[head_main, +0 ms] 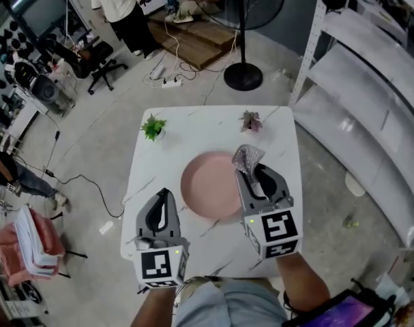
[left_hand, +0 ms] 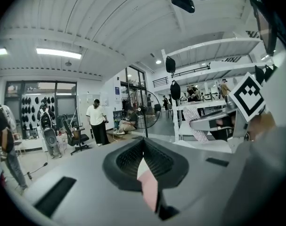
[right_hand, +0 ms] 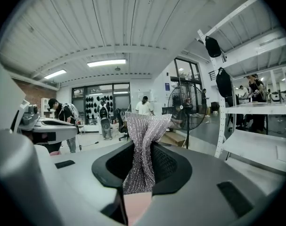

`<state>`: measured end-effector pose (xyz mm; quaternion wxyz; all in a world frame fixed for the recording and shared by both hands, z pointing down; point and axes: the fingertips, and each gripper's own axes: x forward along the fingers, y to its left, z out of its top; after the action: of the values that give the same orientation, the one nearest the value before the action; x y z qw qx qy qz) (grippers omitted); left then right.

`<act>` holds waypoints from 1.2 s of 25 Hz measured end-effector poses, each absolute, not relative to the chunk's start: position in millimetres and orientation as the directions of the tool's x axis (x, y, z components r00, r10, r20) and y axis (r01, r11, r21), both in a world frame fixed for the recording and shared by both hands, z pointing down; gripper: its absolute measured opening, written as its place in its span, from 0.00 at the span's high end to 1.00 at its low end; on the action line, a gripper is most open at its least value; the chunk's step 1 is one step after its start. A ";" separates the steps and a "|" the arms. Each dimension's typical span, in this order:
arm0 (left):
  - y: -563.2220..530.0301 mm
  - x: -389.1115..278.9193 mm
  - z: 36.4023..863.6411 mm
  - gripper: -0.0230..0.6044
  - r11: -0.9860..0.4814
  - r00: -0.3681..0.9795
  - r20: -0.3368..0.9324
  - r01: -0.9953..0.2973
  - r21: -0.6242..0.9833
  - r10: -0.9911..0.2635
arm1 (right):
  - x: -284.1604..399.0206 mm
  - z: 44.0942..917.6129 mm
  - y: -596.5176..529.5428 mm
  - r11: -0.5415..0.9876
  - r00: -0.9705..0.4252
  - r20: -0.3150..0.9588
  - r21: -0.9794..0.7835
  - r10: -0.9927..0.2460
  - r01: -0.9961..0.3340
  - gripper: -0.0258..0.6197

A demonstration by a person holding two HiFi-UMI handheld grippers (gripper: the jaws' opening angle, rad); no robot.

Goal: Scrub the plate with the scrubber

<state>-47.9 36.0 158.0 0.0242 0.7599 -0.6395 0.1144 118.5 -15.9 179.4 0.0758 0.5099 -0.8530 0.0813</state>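
Observation:
A round pink plate (head_main: 205, 191) lies flat near the middle of the white table (head_main: 193, 125). My right gripper (head_main: 250, 169) hovers over the plate's right rim, shut on a silvery mesh scrubber (head_main: 247, 157) that sticks out past its tips. The right gripper view shows the scrubber (right_hand: 143, 140) pinched upright between the jaws of my right gripper (right_hand: 142, 150). My left gripper (head_main: 164, 195) hangs just left of the plate. In its own view my left gripper (left_hand: 143, 145) has its jaws together with nothing in them. That view also shows the scrubber (left_hand: 194, 122) at the right.
Two small potted plants stand at the table's far edge, a green one (head_main: 153, 126) and a reddish one (head_main: 250, 121). White shelving (head_main: 370, 94) runs along the right. A fan stand (head_main: 243, 75) and a standing person (head_main: 121, 9) are beyond the table.

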 end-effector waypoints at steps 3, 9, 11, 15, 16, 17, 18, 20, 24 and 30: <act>26.2 -49.2 164.9 0.95 -0.187 0.157 0.218 -0.974 -0.126 -0.963 | 115.0 178.7 -29.9 0.474 -0.479 0.216 -0.078 -0.851 -0.877 0.78; 0.6 -57.5 191.0 0.95 -0.195 0.164 0.258 -0.976 -0.101 -0.952 | 105.1 205.9 -52.4 0.477 -0.482 0.272 -0.089 -0.833 -0.875 0.78; -8.2 -59.6 205.6 0.95 -0.214 0.184 0.278 -0.973 -0.082 -0.943 | 100.0 221.5 -58.5 0.474 -0.476 0.306 -0.085 -0.824 -0.876 0.78; -26.1 -63.7 236.0 0.95 -0.273 0.236 0.341 -0.960 -0.065 -0.910 | 88.9 253.2 -72.5 0.474 -0.462 0.385 -0.069 -0.799 -0.878 0.78; -32.6 -67.1 243.9 0.95 -0.277 0.238 0.354 -0.959 -0.061 -0.904 | 84.7 261.3 -76.7 0.477 -0.459 0.405 -0.061 -0.791 -0.877 0.78; -39.8 -71.3 253.0 0.95 -0.276 0.236 0.367 -0.959 -0.060 -0.900 | 79.9 269.5 -81.4 0.482 -0.456 0.425 -0.053 -0.782 -0.875 0.78; -46.5 -74.9 263.2 0.95 -0.276 0.234 0.386 -0.960 -0.056 -0.892 | 75.1 278.2 -85.9 0.487 -0.454 0.446 -0.044 -0.771 -0.872 0.78; -56.1 -78.4 285.7 0.95 -0.281 0.237 0.426 -0.959 -0.042 -0.873 | 67.8 297.4 -91.6 0.497 -0.447 0.495 -0.035 -0.745 -0.867 0.78; -66.2 -81.0 330.3 0.95 -0.299 0.259 0.501 -0.954 0.000 -0.826 | 63.2 336.6 -97.2 0.508 -0.414 0.603 -0.017 -0.682 -0.861 0.78; -79.6 -86.3 386.0 0.85 -0.325 0.315 0.577 -0.941 0.090 -0.753 | 55.9 394.0 -101.9 0.542 -0.353 0.738 0.020 -0.575 -0.840 0.77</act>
<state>-86.3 -79.6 386.0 0.2113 0.7828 -0.5412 0.2227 55.9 -101.9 394.0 0.3589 0.4413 -0.8014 0.1849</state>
